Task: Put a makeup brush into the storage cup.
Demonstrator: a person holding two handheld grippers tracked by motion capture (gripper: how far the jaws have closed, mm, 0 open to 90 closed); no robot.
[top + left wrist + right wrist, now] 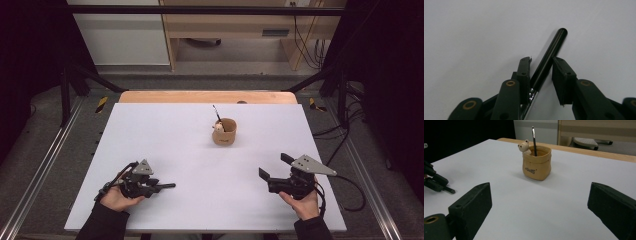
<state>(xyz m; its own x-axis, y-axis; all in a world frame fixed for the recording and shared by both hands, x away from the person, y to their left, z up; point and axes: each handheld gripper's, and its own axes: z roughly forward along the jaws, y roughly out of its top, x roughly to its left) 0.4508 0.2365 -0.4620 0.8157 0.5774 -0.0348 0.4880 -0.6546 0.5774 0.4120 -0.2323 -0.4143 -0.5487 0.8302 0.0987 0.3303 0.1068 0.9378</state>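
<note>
A black pen (547,58) with a silver band lies slantwise on the white table top (200,165), between the jaws of my left gripper (541,61). The left pad (524,75) is against it, and a gap shows beside the right pad (561,82). In the high view the pen (166,186) pokes out to the right of the left gripper (159,186) at the near left. My right gripper (275,166) rests at the near right, wide open and empty (540,195). A tan pouch-shaped cup (224,132) (536,163) stands mid-table, holding a thin black pen (533,140) and a small bear figure (524,146).
The white board lies on a wooden table (207,96) whose far edge shows beyond it. A black frame (200,10) and dark curtains surround the table. Cables (350,190) trail off the right side. The left gripper (436,182) is at the left edge of the right gripper view.
</note>
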